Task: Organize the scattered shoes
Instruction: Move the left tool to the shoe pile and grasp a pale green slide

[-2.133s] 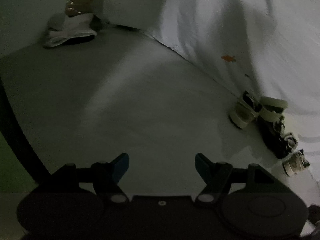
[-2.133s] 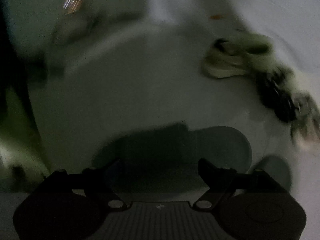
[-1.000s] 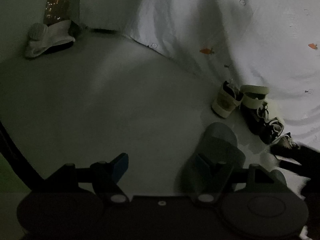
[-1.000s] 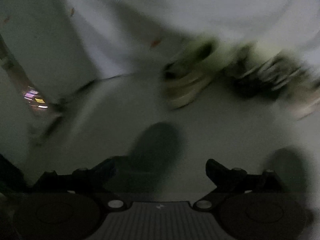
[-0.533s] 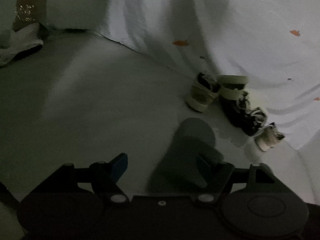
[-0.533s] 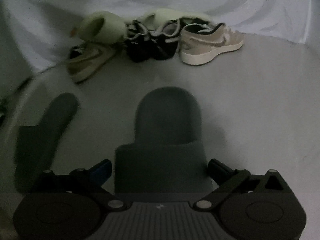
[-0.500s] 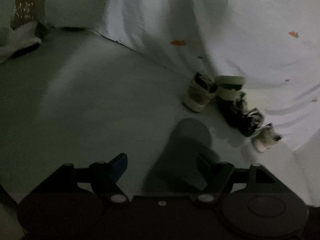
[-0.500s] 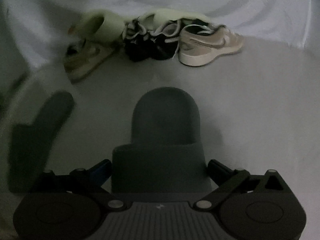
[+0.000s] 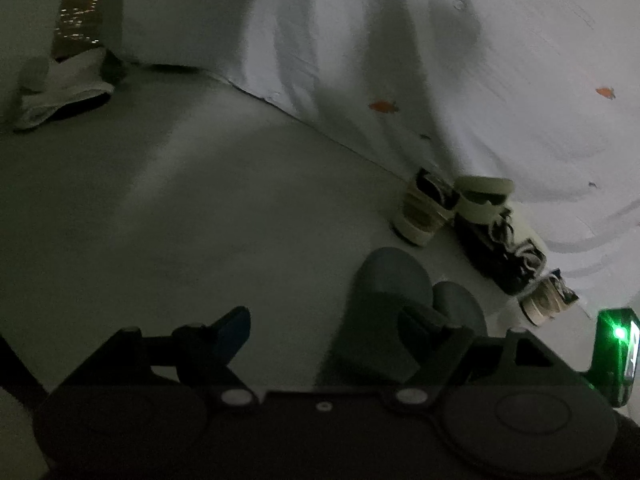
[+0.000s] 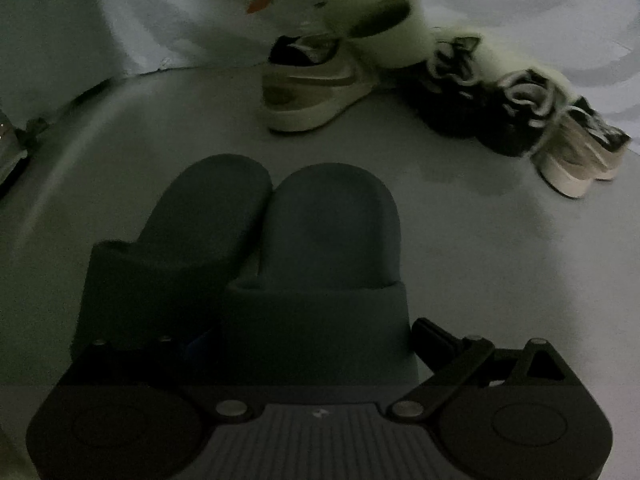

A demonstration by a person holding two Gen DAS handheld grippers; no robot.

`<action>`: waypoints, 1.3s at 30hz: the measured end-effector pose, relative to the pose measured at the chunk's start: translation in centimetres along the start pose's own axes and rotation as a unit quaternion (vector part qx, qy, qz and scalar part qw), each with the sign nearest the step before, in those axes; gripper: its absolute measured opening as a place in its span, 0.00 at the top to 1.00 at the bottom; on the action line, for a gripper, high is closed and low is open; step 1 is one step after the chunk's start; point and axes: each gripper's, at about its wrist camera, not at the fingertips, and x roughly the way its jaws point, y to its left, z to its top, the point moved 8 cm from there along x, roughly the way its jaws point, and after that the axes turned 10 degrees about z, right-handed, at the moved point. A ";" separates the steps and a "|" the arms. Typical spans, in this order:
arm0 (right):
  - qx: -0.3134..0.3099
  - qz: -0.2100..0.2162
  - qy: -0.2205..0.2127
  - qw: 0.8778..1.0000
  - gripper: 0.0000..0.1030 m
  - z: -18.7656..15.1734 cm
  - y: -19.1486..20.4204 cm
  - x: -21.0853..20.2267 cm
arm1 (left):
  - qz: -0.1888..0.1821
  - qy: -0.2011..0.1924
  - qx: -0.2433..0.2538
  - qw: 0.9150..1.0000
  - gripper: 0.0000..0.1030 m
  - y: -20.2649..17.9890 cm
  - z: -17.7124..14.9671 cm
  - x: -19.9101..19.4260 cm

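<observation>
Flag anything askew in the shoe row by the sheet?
Yes. The pale green slide is tipped up on the pile, its opening facing the camera, not flat on the floor. The tan sneaker sits angled apart from the black sneakers. The two grey slippers lie neatly side by side.

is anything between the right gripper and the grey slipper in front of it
Nothing visible. The right gripper is open with its fingers either side of the strap end of the right-hand grey slipper. The other grey slipper lies right beside it on the left, touching or nearly so, crowding that finger.
</observation>
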 end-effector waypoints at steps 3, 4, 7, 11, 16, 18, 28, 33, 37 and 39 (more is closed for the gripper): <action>-0.032 0.023 0.011 0.999 0.05 0.4 2.6 1.1 | 0.011 -0.002 -0.014 1.000 0.21 1.0 0.3 0.1; -0.036 0.026 0.012 0.999 0.05 0.5 3.1 1.2 | 0.013 -0.004 -0.016 1.000 0.21 1.3 0.3 -0.1; -0.069 0.051 0.017 0.996 0.04 0.8 5.5 2.1 | 0.017 -0.007 -0.012 1.000 0.21 1.2 0.7 0.0; -0.067 0.109 0.002 0.992 0.04 1.4 5.9 1.1 | 0.013 -0.012 0.008 1.000 0.20 0.1 0.9 0.2; -0.038 0.125 -0.069 0.989 0.04 2.4 2.3 -3.8 | -0.005 -0.015 0.044 0.999 0.20 -2.7 1.2 1.2; -0.032 0.095 -0.097 0.990 0.04 2.5 -0.1 -5.9 | -0.020 -0.015 0.059 0.998 0.20 -4.4 1.3 1.8; 0.108 -0.004 -0.144 0.984 0.04 -0.7 -13.4 -11.9 | -0.098 -0.019 0.141 0.985 0.20 -16.6 0.8 4.1; 0.110 -0.031 -0.163 0.980 0.04 0.1 -18.3 -13.0 | -0.110 -0.041 0.181 0.976 0.20 -23.4 0.9 5.6; 0.124 -0.028 -0.166 0.978 0.04 1.8 -21.5 -12.0 | -0.087 -0.070 0.195 0.975 0.20 -26.6 2.8 7.7; 0.126 -0.019 -0.163 0.978 0.04 2.9 -22.9 -10.8 | -0.060 -0.112 0.229 0.965 0.20 -28.6 4.9 9.3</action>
